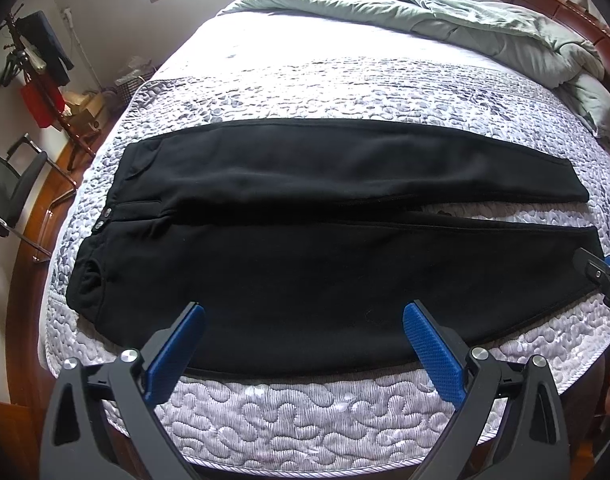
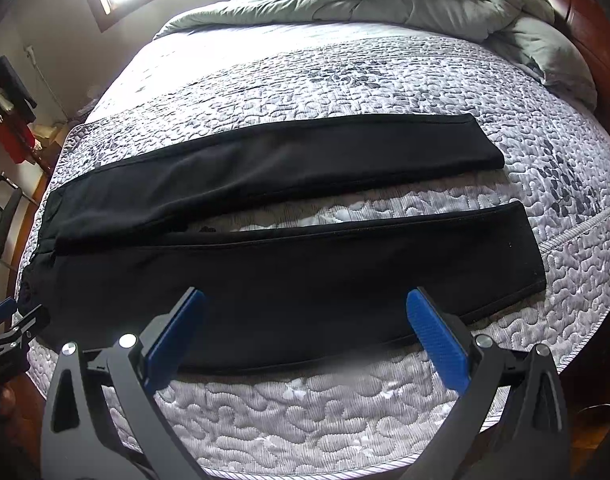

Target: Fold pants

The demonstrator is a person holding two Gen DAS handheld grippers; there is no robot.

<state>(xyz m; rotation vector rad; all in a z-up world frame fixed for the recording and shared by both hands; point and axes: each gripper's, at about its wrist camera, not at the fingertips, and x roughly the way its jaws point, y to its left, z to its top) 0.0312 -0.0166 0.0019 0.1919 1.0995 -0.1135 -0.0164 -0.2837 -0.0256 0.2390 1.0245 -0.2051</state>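
Observation:
Black pants [image 1: 305, 240] lie flat across the bed, waistband to the left, both legs running right with a narrow gap between them. In the right wrist view the pants [image 2: 285, 272] show their two leg cuffs at the right. My left gripper [image 1: 303, 312] is open and empty, hovering over the near leg's front edge, toward the waist end. My right gripper [image 2: 305, 300] is open and empty, over the near leg's front edge nearer the cuff. The right gripper's tip shows in the left wrist view [image 1: 601, 276]; the left gripper's tip shows in the right wrist view [image 2: 9, 320].
The pants rest on a grey patterned quilted bedspread [image 1: 305, 412]. A bunched green-grey duvet [image 1: 485, 20] lies at the far end by a wooden headboard [image 1: 565, 12]. A chair [image 1: 13, 192] and a coat rack [image 1: 37, 72] stand left of the bed.

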